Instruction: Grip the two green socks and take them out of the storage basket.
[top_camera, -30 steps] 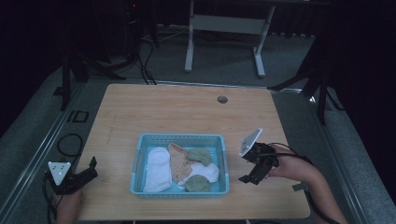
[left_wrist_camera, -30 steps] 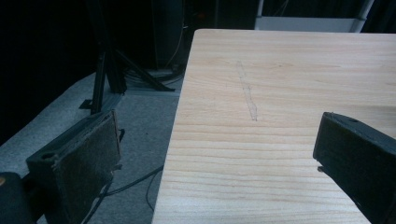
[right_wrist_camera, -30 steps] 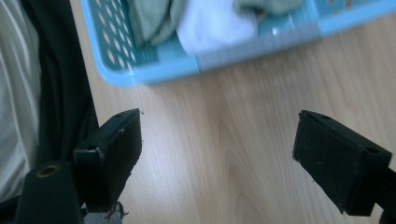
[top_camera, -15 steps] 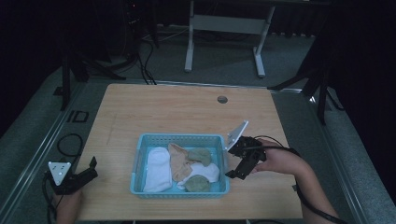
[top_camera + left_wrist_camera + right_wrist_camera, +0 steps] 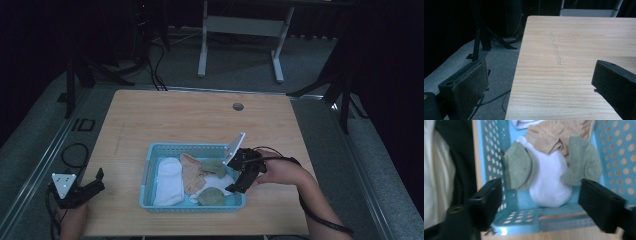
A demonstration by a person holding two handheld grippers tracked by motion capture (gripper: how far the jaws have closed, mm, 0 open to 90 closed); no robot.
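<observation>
- We hold the right claw (image 5: 239,181) with jaws spread wide, empty, over the right end of the perforated turquoise plastic basket (image 5: 150,170) on the pale wooden worktop (image 5: 190,120).
- The rounded white sock (image 5: 549,180) lies directly ahead between its jaws, flanked by two sage-green socks.
- The left claw (image 5: 92,186), also parted and empty, rests well apart at the worktop's left edge.

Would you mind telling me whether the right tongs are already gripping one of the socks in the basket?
No, the right tongs hang open above the basket, jaws apart with the white sock untouched.

Blue perforated basket (image 5: 148,172) on the table holds crumpled socks (image 5: 201,175).
</observation>
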